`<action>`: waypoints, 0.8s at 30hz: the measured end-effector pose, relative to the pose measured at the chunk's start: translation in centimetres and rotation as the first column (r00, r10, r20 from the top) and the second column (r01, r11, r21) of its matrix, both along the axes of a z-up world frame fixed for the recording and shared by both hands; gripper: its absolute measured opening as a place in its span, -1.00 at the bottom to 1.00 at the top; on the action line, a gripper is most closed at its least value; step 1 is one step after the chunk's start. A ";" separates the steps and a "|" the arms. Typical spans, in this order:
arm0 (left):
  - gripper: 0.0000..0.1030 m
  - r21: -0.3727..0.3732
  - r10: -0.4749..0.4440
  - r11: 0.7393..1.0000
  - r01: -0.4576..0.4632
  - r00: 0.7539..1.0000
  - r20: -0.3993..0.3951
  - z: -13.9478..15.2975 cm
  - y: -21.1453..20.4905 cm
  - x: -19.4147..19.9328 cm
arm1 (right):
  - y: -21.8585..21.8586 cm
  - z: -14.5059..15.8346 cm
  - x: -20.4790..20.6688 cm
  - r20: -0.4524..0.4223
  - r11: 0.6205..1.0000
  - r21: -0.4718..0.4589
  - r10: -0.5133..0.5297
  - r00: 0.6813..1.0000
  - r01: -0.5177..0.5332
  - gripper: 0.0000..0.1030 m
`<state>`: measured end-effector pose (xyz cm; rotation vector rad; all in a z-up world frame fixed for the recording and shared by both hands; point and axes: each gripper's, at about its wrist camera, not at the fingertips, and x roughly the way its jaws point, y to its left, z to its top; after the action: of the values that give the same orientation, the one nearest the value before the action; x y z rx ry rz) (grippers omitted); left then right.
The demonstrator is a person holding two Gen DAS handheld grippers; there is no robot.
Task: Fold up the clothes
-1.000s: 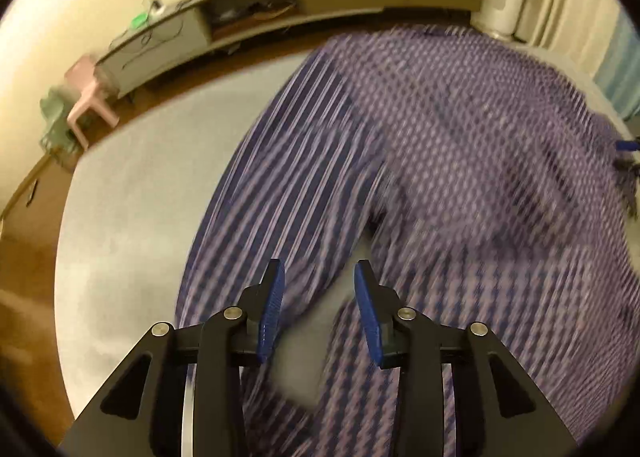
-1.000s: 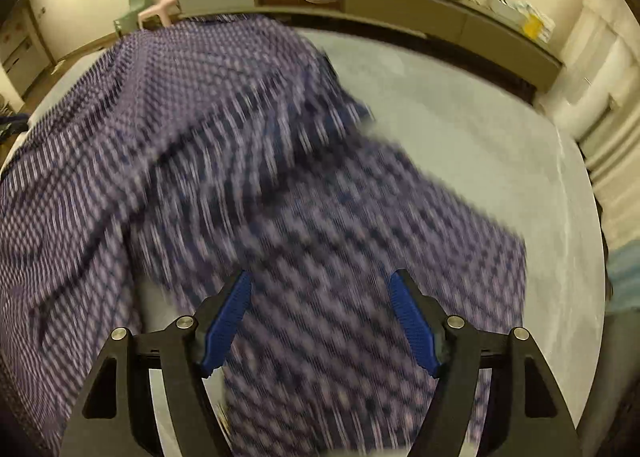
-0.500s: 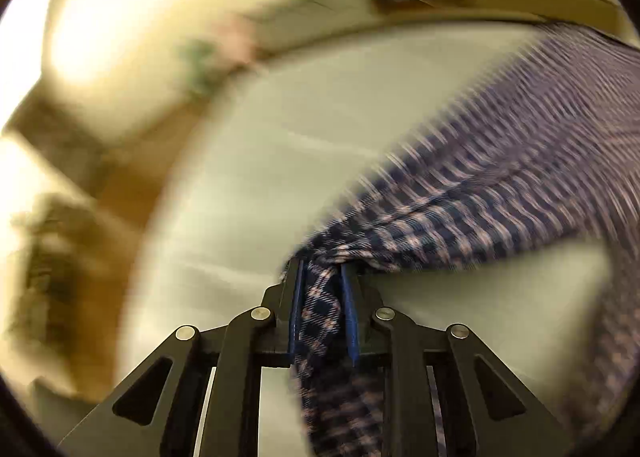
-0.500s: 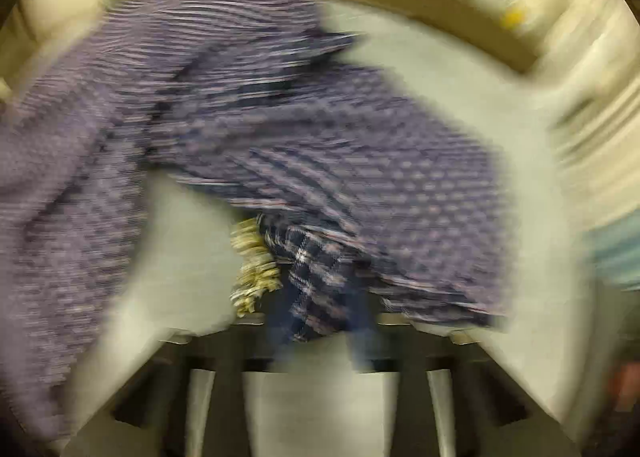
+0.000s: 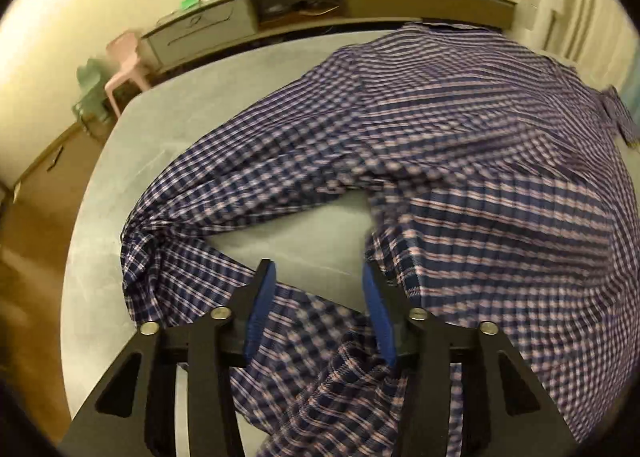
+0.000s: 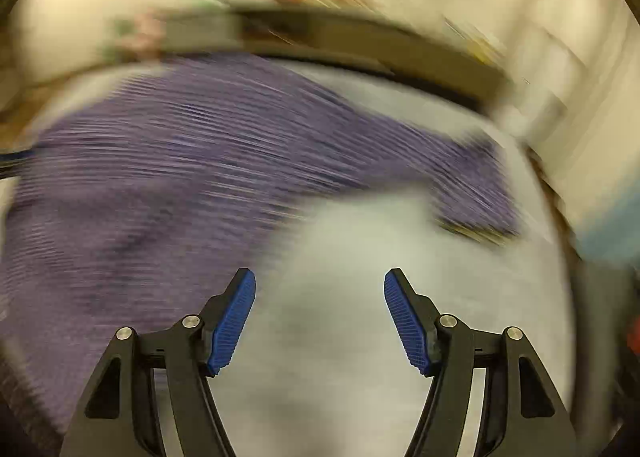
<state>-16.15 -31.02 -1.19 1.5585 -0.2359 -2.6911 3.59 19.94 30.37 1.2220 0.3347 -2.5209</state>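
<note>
Opening over the plaid shirt (image 5: 460, 145) — both grippers' jaws, wide, holding nothing.

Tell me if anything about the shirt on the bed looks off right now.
The plaid shirt is not flat: its sleeve is bent back and bunched near the left gripper, leaving a bare patch of bed inside the fold.

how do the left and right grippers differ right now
The left gripper has checked shirt fabric lying between its jaws; the right gripper has only bare grey surface between its jaws. The left jaws stand narrower than the right jaws. The left view is fairly sharp, the right heavily blurred. Both have blue pads, and both sets of jaws are opening.
</note>
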 end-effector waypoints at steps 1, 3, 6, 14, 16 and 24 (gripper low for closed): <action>-0.03 -0.007 -0.009 1.000 0.009 1.000 -0.002 0.1 0.5 0.3 | -4.0 0.9 1.5 -0.028 0.996 -0.038 0.085 0.996 -0.086 0.38; -0.03 0.008 0.016 1.000 -0.016 1.000 0.020 -0.3 -0.3 0.0 | -11.9 2.6 6.4 -0.045 0.952 -0.093 0.290 0.956 -0.293 0.44; -0.03 0.039 0.080 0.996 -0.083 0.995 0.063 -1.3 -2.5 -0.4 | -21.1 2.9 12.2 -0.031 0.842 -0.055 0.536 0.844 -0.536 0.44; -0.03 0.139 0.194 0.968 -0.209 0.974 0.116 -3.5 -8.7 1.4 | -33.4 -1.4 14.9 0.057 0.714 0.092 0.692 0.720 -0.694 0.32; 0.04 0.143 0.193 0.967 -0.210 0.973 0.123 -3.8 -9.2 2.5 | -33.7 -3.1 12.5 0.108 0.720 0.062 0.683 0.722 -0.691 0.00; 0.19 0.023 0.250 0.967 -0.253 0.964 0.088 -3.6 -10.5 3.2 | -27.2 -0.9 12.3 0.158 0.758 0.074 0.633 0.758 -0.648 -0.96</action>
<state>-12.91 -41.55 -4.83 1.5917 0.0078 -2.4513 15.92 -7.28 29.50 1.0575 0.7496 -1.8374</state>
